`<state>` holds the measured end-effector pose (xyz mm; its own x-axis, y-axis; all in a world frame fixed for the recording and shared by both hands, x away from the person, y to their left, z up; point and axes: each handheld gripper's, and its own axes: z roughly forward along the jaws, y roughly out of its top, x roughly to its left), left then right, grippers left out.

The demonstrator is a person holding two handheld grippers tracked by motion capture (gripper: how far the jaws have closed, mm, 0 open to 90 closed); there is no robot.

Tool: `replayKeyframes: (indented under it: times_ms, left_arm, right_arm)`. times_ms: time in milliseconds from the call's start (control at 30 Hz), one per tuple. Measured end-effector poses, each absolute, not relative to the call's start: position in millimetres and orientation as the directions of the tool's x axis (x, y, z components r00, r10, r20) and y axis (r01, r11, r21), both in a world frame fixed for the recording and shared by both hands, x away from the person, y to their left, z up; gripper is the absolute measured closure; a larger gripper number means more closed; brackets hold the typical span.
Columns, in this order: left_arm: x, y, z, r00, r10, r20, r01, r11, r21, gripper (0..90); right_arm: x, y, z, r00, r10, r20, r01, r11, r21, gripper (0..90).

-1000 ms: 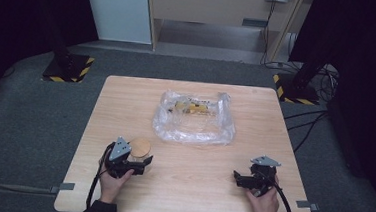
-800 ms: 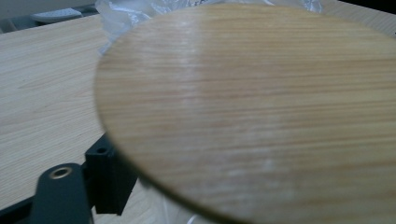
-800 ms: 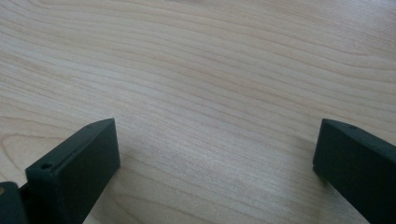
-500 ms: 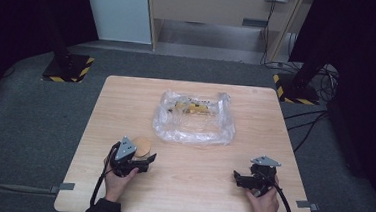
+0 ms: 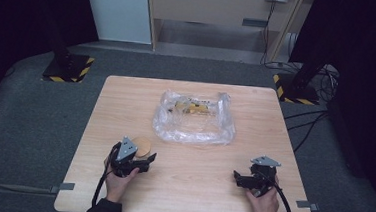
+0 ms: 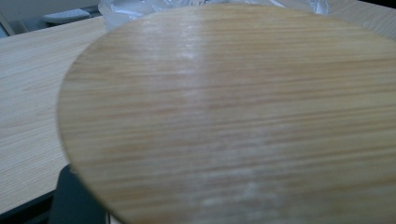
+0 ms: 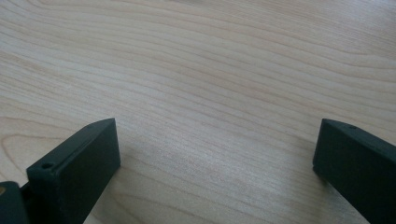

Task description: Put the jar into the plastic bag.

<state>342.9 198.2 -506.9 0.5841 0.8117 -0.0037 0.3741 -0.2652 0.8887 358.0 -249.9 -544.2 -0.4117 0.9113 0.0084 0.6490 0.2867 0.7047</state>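
A round, flat wooden disc stands close before the camera in the left gripper view, with one black jaw showing under its lower left edge. In the high view the disc sits at the front left of the table, and my left gripper is shut on it. My right gripper rests near the front right of the table. Its jaws stand wide open over bare wood with nothing between them.
A crumpled clear plastic bag with yellowish items inside lies in the middle of the table, just beyond the disc. Black stand bases with striped edges sit on the grey floor at both far corners.
The left gripper's jaws have drawn in on the wooden disc. Both hands have stayed where they were.
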Motion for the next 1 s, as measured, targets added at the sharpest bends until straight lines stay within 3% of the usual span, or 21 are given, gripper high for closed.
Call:
replayKeyframes:
  times_ms: [1000]
  left_arm:
    - [337.8, 186.7, -474.4, 0.598, 0.799, -0.067, 0.375, -0.205, 0.904, 25.9]
  right_arm:
    - [358.0, -249.9, -544.1, -0.412, 0.911, 0.009, 0.649, 0.287, 0.705, 0.7]
